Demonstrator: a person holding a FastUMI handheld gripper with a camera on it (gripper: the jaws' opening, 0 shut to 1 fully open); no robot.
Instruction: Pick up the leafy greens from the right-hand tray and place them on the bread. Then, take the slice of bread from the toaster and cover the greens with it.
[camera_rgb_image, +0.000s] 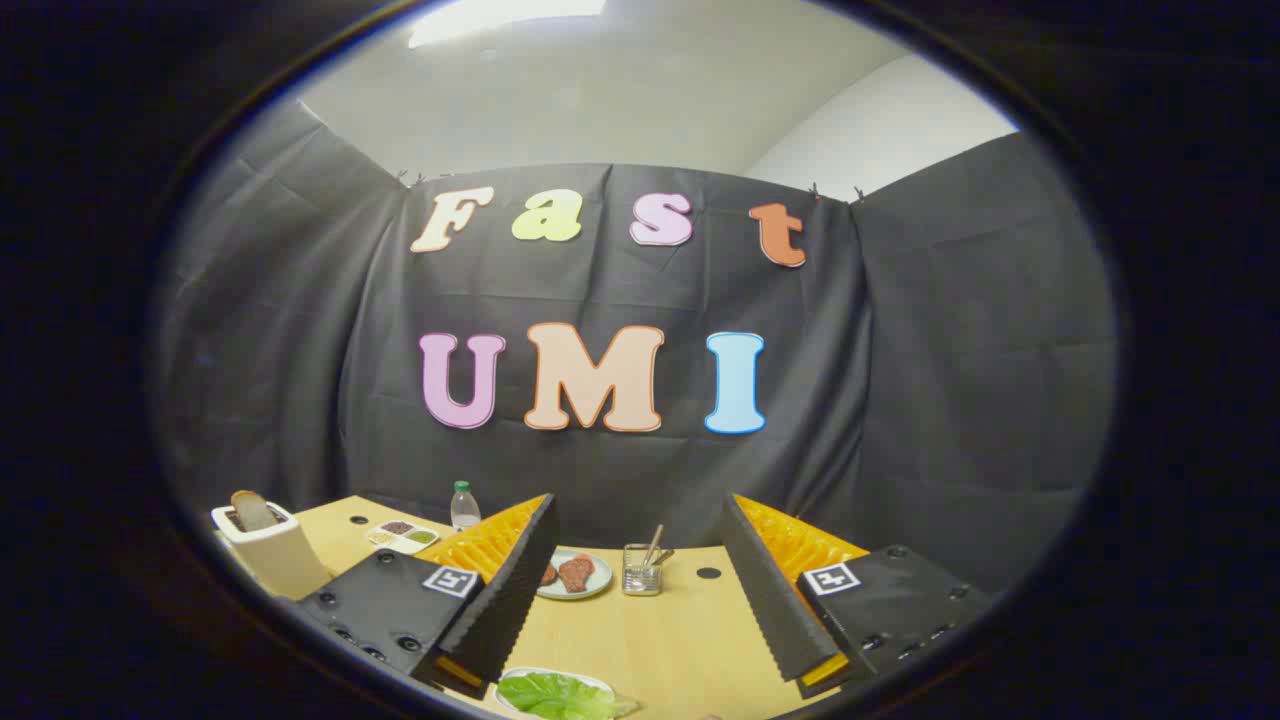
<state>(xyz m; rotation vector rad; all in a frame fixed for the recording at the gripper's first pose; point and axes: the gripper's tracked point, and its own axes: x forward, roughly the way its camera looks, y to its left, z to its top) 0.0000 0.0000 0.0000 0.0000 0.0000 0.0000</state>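
My gripper (638, 590) is open, held above the wooden table (690, 630), with nothing between its fingers. Leafy greens (558, 695) lie on a white tray (525, 678) below and just inside the left finger (500, 600). A white toaster (268, 548) stands beyond the left finger, with a slice of bread (252, 510) sticking up out of its slot. A pale plate (592, 586) with reddish-brown slices (575, 573) sits ahead between the fingers, partly hidden by the left finger.
A clear cup with utensils (642, 572) stands to the right of the plate. A small white tray of seasonings (403, 536) and a green-capped bottle (464, 507) sit at the table's back. A round hole (708, 573) marks the tabletop. Black cloth walls enclose the booth.
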